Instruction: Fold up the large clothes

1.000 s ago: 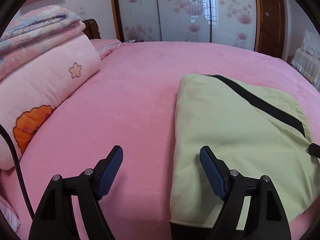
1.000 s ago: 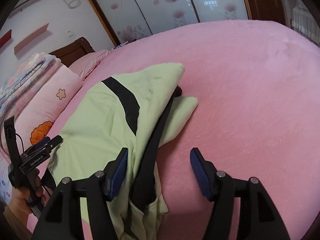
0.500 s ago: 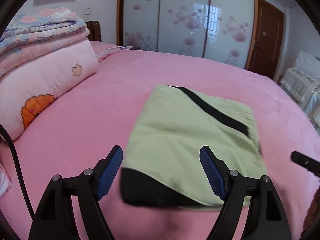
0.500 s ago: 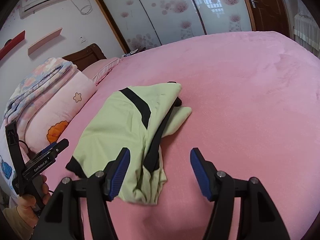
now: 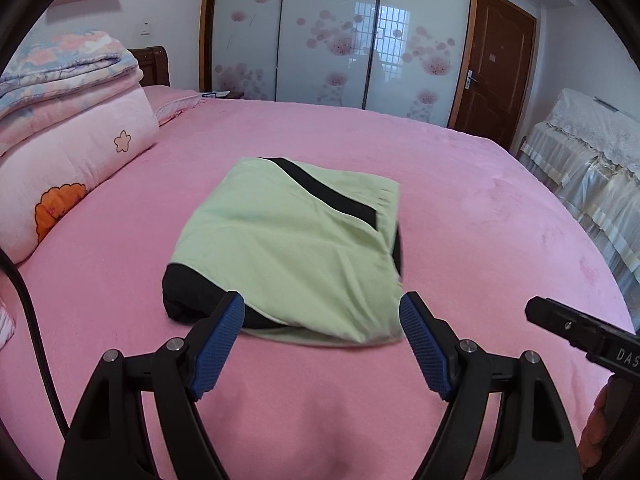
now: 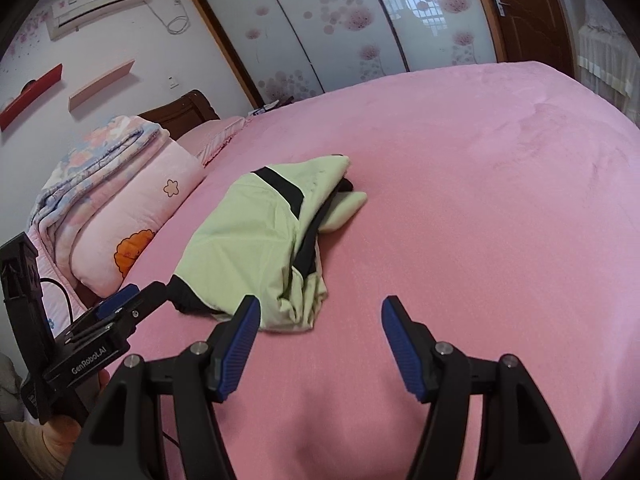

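Left wrist view: your left gripper (image 5: 322, 344) has its jaws spread wide with nothing between them, hovering over bare pink bed (image 5: 120, 280) just short of the garment's near edge.
Right wrist view: your right gripper (image 6: 316, 346) also has its jaws apart and empty, hanging above the bed near the bundle's near right corner.
Garment: the green garment (image 5: 296, 248) with a black stripe lies folded into a compact bundle at the middle of the bed, neither gripper touching it.
Loose spots: on the right side the layers are bunched and a green flap (image 6: 346, 208) pokes out past the stack; a black layer (image 5: 192, 296) shows at the near left corner.
Step in hand: you look to be at the end of the folding, both tools released and clear of the cloth.
Next move: if you want a tidier stack, it calls for pinching that stray flap with the right jaws and tucking it under, or flattening the crumpled right edge.
Open room: bare bed lies on every side of the bundle, widest to the right and far side.
Edges: the rolled pink quilt (image 5: 68, 176) bounds the left; the wardrobe doors (image 5: 332, 32) stand well beyond the far edge of the bed.
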The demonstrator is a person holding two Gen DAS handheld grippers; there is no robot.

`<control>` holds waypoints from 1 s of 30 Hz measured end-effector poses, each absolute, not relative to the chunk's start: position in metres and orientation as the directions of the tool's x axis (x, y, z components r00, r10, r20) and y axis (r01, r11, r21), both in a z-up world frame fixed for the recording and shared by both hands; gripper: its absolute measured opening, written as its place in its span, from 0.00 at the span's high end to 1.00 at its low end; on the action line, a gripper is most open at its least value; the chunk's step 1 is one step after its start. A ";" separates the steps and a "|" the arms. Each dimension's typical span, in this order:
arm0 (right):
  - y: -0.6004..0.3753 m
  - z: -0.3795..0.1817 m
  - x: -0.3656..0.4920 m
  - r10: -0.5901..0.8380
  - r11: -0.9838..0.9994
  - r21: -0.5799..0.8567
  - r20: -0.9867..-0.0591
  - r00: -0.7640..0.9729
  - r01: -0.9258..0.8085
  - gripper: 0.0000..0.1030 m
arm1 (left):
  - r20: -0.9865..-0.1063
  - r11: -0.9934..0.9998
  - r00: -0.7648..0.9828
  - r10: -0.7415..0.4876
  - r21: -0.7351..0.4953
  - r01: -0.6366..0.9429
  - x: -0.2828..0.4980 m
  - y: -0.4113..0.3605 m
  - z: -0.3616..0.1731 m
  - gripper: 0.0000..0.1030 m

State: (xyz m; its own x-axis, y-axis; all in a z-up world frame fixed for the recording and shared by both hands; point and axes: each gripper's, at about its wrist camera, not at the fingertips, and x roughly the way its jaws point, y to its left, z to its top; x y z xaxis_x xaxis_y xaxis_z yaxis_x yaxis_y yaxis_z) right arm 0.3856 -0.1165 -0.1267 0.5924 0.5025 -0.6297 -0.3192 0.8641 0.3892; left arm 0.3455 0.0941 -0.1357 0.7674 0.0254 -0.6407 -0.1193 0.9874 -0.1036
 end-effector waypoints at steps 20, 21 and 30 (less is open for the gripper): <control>-0.181 -0.008 0.183 0.365 0.928 0.307 -0.638 0.678 -0.210 0.39 | -0.681 0.995 0.730 0.058 -0.022 -0.100 0.147 0.009 -0.018 0.23; -0.183 -0.003 0.173 0.365 0.928 0.311 -0.636 0.680 -0.207 0.39 | -0.679 0.994 0.732 0.062 -0.021 -0.104 0.135 0.007 -0.014 0.23; -0.192 0.007 0.082 0.315 0.947 0.265 -0.653 0.688 -0.183 0.38 | -0.690 0.997 0.723 0.030 -0.035 -0.075 0.051 -0.015 0.009 0.23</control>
State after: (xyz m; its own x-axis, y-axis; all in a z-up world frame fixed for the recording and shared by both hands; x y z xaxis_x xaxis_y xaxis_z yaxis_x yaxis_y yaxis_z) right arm 0.0822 -0.1917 0.0074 0.6883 0.3155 -0.6532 -0.1826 0.9468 0.2649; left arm 0.0508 -0.0147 0.0089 0.7235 0.0299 -0.6897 -0.0749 0.9966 -0.0353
